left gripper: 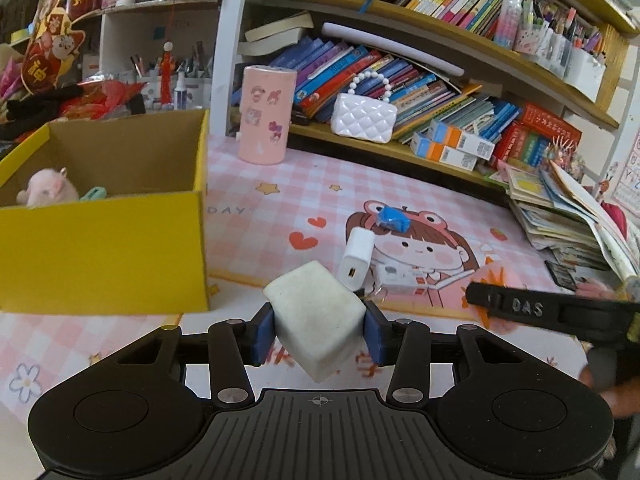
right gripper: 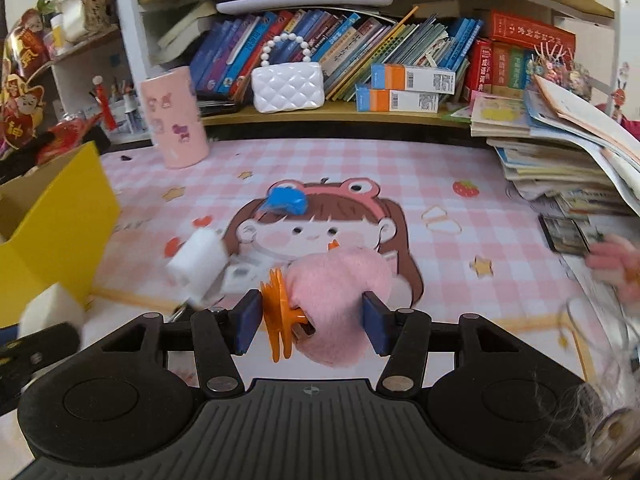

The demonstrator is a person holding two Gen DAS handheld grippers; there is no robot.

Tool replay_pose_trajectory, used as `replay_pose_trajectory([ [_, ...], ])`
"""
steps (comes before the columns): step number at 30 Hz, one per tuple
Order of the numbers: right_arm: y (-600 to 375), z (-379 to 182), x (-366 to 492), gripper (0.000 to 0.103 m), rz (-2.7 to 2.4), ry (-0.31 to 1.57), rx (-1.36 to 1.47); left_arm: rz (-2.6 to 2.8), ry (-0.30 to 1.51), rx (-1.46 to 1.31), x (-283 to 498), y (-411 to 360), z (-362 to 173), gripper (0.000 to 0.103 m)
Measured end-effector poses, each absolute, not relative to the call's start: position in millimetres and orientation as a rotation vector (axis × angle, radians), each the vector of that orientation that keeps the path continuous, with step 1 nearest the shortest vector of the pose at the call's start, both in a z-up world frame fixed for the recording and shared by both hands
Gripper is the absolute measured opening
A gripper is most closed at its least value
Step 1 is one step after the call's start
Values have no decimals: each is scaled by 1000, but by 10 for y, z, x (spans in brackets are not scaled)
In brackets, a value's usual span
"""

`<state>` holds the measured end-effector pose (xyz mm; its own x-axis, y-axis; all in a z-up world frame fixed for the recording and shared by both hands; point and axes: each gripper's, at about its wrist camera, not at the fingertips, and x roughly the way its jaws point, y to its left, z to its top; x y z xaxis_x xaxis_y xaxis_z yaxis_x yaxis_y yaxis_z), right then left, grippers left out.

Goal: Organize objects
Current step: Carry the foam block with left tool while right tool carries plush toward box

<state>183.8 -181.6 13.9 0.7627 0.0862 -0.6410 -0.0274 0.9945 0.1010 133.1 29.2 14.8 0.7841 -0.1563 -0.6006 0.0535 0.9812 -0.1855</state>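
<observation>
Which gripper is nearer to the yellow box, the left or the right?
Left. The left gripper hangs just beside the yellow box; the right gripper is farther, beyond the left one.

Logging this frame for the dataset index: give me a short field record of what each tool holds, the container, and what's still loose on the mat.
left tool: shut on white foam cube, lifted off the mat
right tool: shut on pink fuzzy hair clip with orange claw
container: yellow cardboard box, open top, at the left
box contents: pink plush toy; a teal item beside it, unclear
loose on mat: white charger plug; small blue object
surface: pink checked cartoon mat
</observation>
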Motion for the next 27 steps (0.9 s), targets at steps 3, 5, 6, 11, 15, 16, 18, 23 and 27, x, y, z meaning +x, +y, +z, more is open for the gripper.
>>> replay_pose_trajectory([
  [3, -1633, 181, 1564, 51, 81, 717, 70, -126, 665, -167, 1189, 382, 133, 43],
  [5, -1479, 191, 1374, 51, 114, 726, 48, -131, 665, -176, 1083, 451, 124, 43],
  [6, -1405, 195, 1299, 51, 132, 728, 35, -132, 665, -181, 1028, 491, 118, 43],
  [11, -990, 232, 1007, 51, 233, 714, -57, -105, 653, -203, 795, 731, 134, 43],
  [15, -744, 254, 870, 51, 269, 707, -78, -51, 638, -218, 598, 976, 165, 43],
  [16, -673, 252, 828, 51, 278, 711, -81, -35, 638, -222, 538, 1048, 169, 43],
  [18, -568, 250, 772, 51, 295, 718, -83, -11, 636, -223, 422, 1170, 171, 43],
  [23, -289, 253, 591, 51, 333, 719, -87, 25, 635, -222, 187, 1385, 186, 42],
  [27, -80, 241, 445, 51, 366, 724, -92, 46, 628, -214, -11, 1538, 199, 42],
])
